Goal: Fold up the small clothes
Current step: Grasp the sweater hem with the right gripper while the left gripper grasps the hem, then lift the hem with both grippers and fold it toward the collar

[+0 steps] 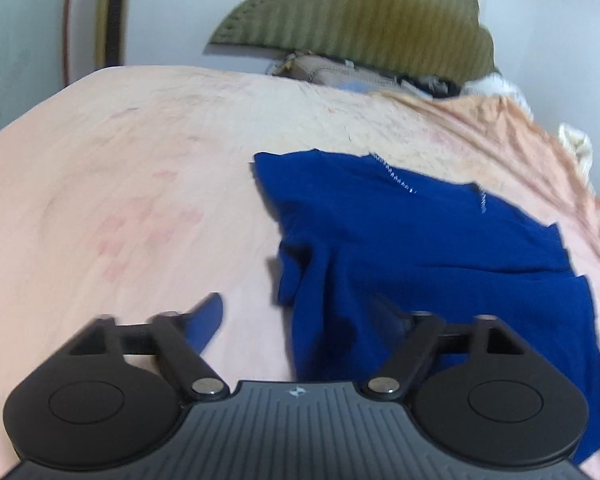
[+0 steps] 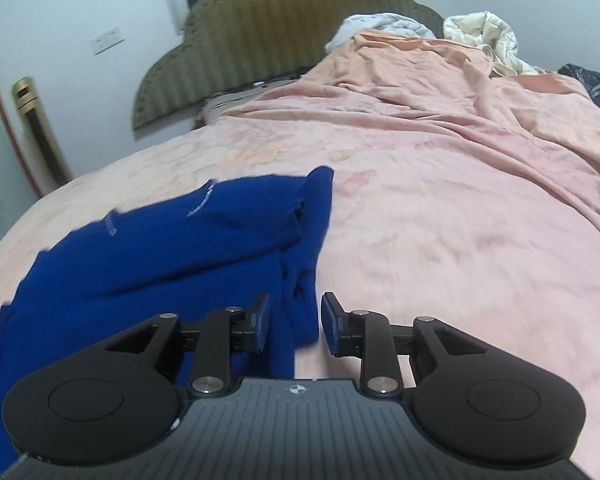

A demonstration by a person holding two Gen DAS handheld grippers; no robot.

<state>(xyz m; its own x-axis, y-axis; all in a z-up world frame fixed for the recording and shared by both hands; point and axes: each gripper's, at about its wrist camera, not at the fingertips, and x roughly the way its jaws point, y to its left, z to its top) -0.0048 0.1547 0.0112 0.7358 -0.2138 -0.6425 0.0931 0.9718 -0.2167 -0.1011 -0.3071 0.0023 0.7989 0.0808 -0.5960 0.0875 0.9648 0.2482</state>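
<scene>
A small royal-blue garment (image 1: 420, 248) with white stitching lies partly folded on a pink bedsheet (image 1: 120, 184). My left gripper (image 1: 300, 320) is open wide over the garment's left edge; its left fingertip (image 1: 206, 322) is over bare sheet and its right finger is over the cloth. In the right wrist view the same garment (image 2: 160, 248) lies at the left. My right gripper (image 2: 294, 322) is open, its jaws either side of the garment's near right edge, holding nothing.
An olive scalloped headboard (image 2: 268, 36) stands at the far end. Rumpled pink bedding (image 2: 480, 92) and a cream quilt (image 2: 484, 36) pile up at the back right. A gold stand (image 2: 36, 132) is by the left wall.
</scene>
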